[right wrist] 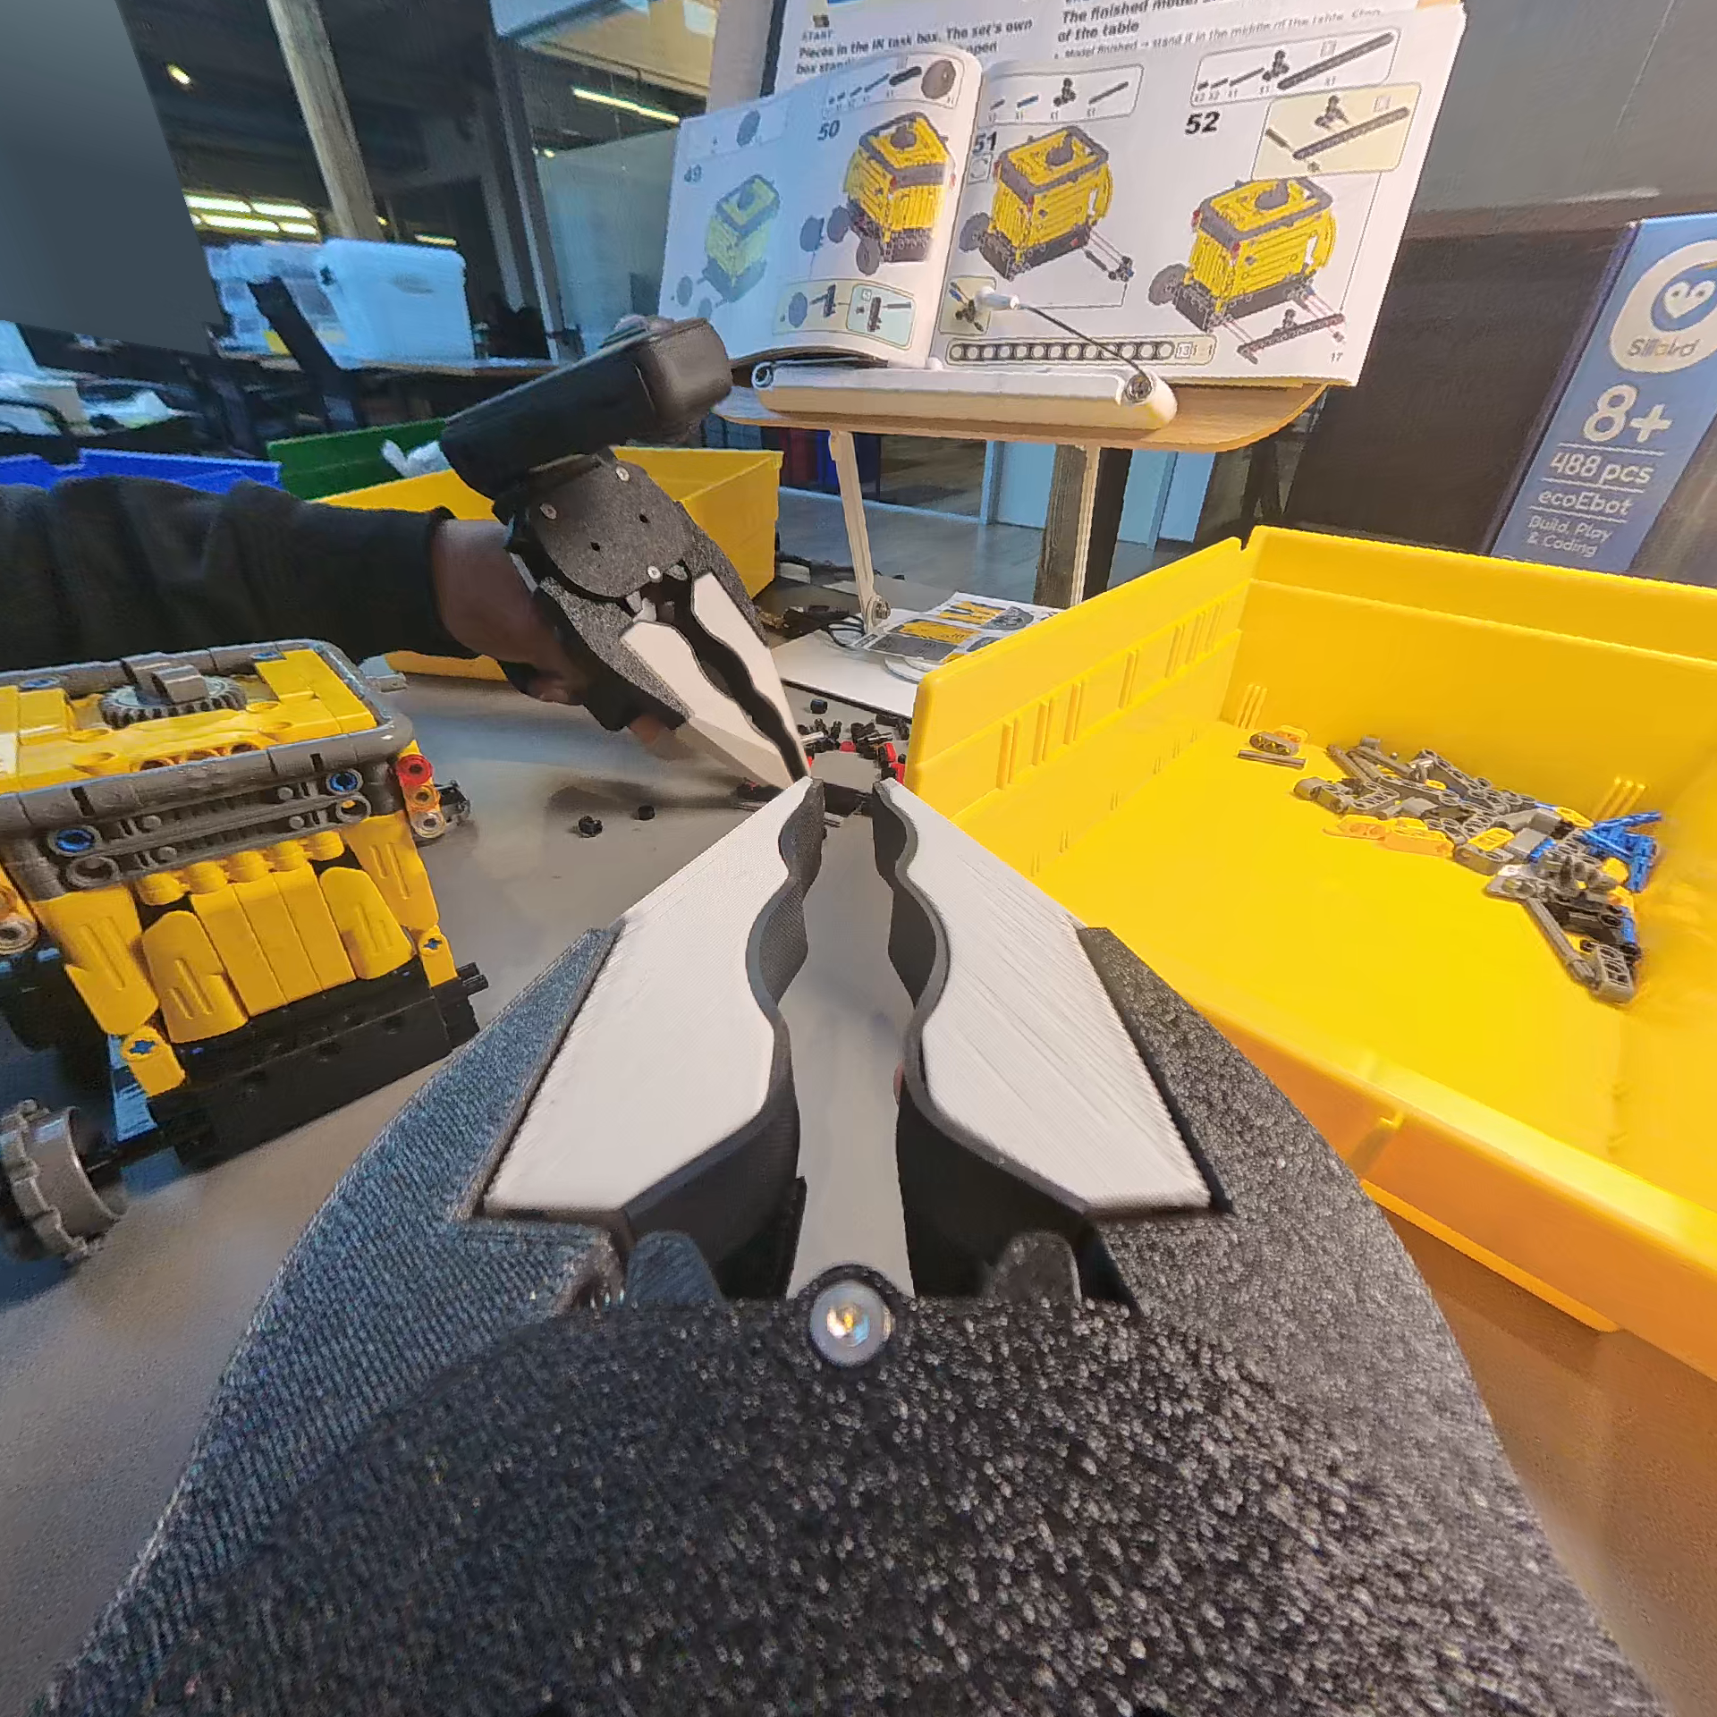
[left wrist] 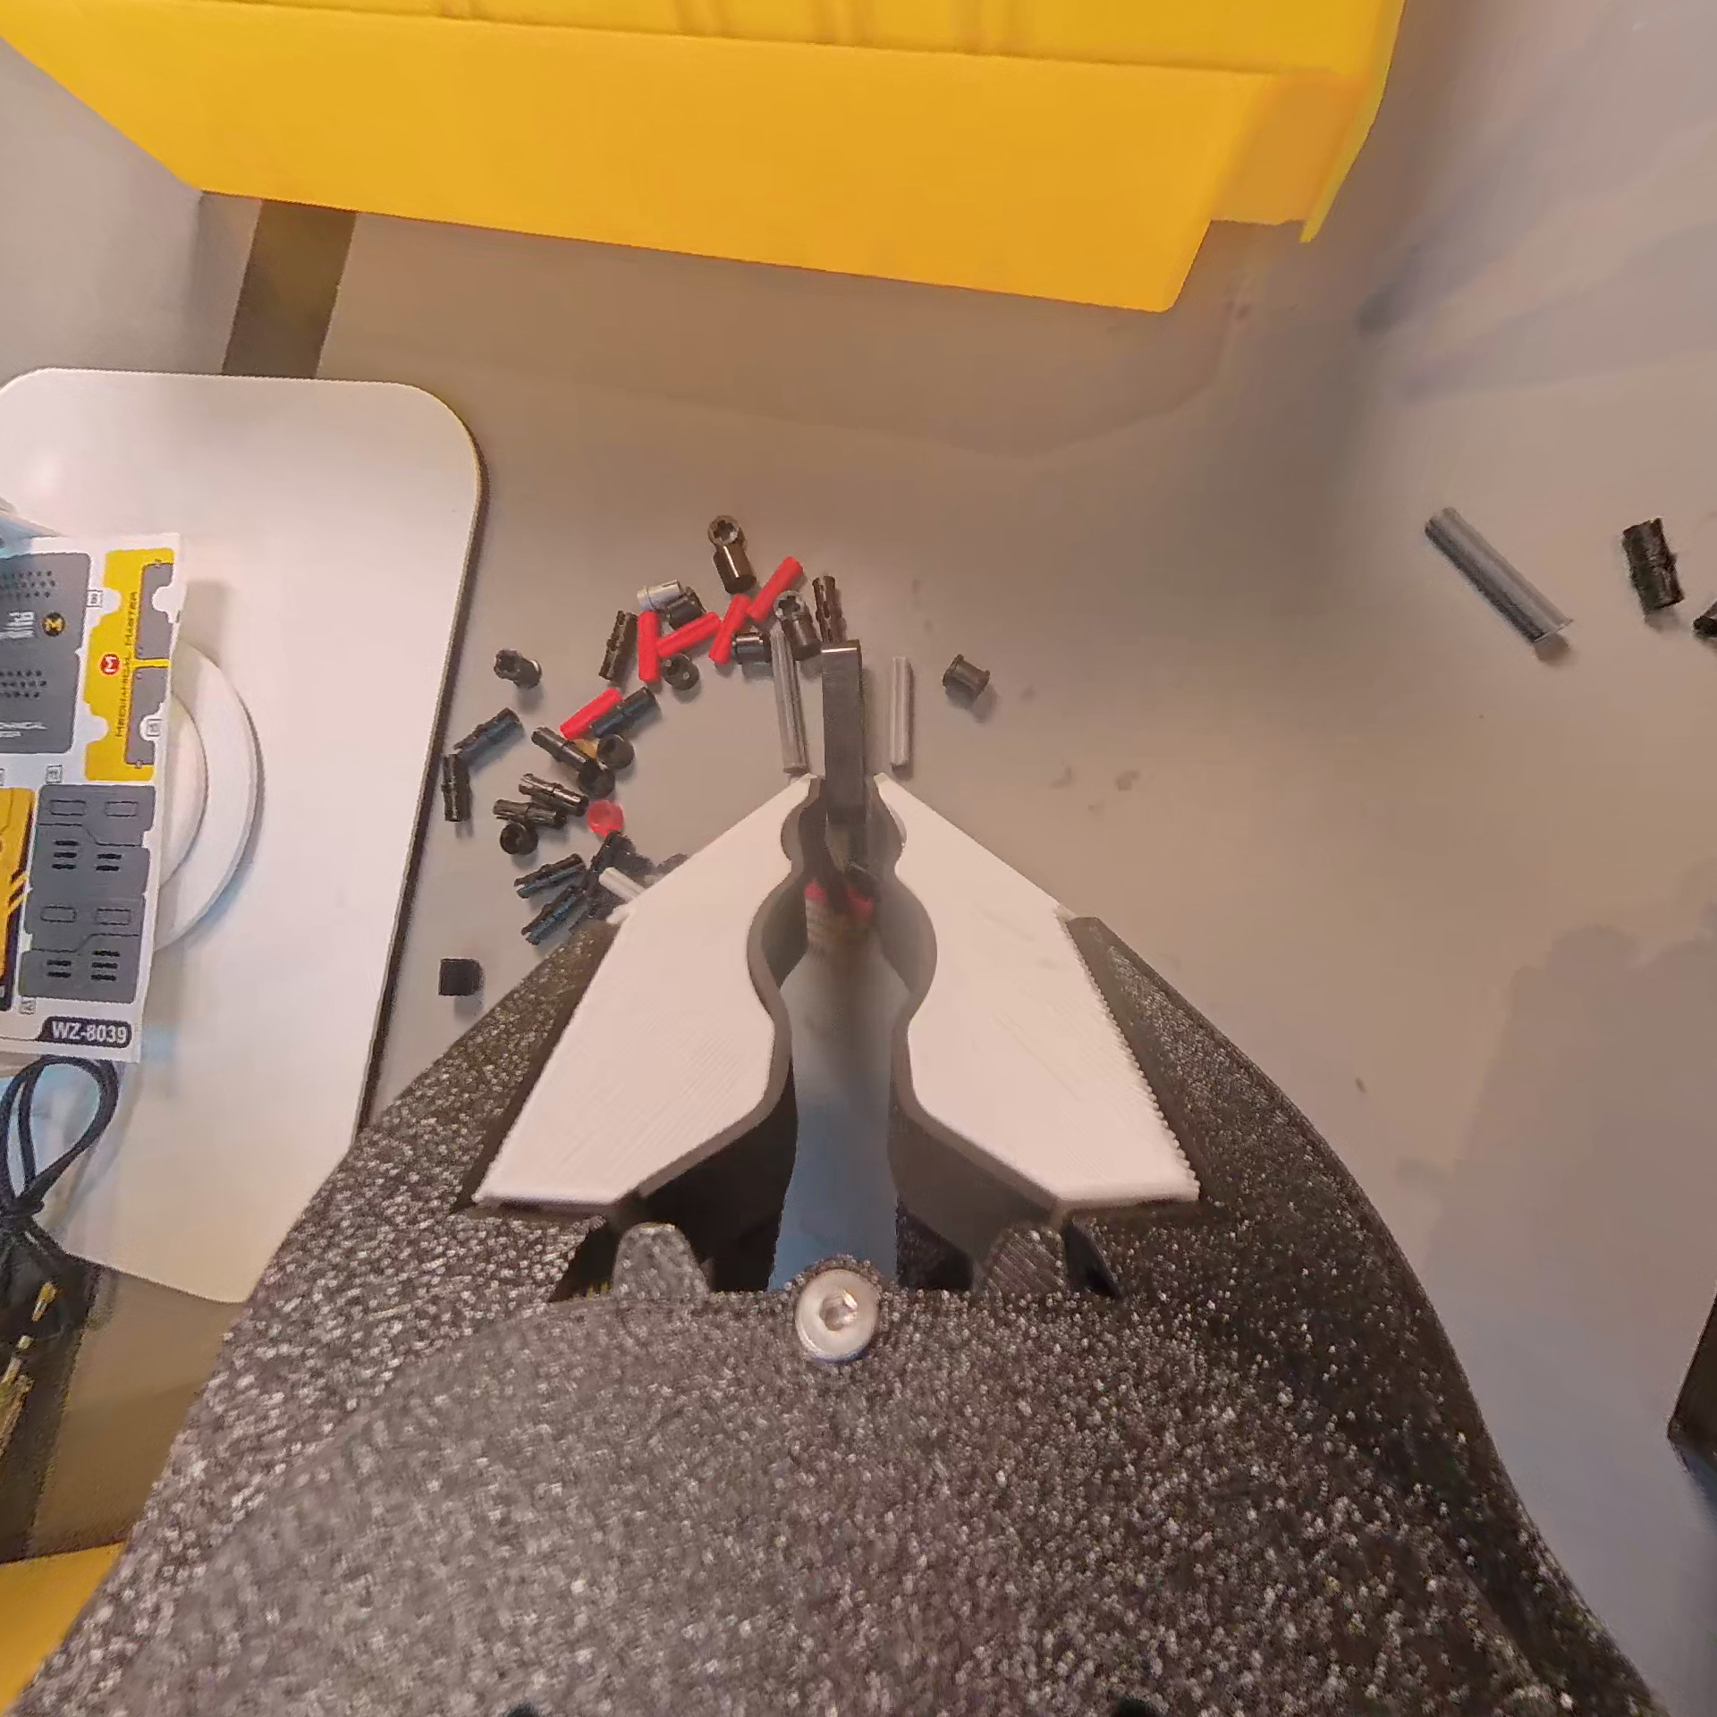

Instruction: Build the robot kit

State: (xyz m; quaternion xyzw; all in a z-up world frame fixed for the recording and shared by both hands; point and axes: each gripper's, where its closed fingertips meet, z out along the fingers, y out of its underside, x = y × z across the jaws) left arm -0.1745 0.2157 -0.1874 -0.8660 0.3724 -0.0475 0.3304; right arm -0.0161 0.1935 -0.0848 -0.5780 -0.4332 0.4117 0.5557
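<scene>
The left claw (left wrist: 844, 790) pinches a dark beam (left wrist: 841, 715) above loose pins (left wrist: 595, 743) on the desk (left wrist: 1208, 836); the right claw (right wrist: 845, 790) is spread, empty.

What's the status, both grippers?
Left gripper shut on dark grey beam, above loose pins. Right gripper open, empty, beside yellow bin. Yellow model untouched.

I see even, bright overhead lighting, with soft shadows falling right of my left jaws. Wide-angle distortion bends both frame edges. The housings nearest me blur; beyond the jaws, detail stays sharp.
</scene>
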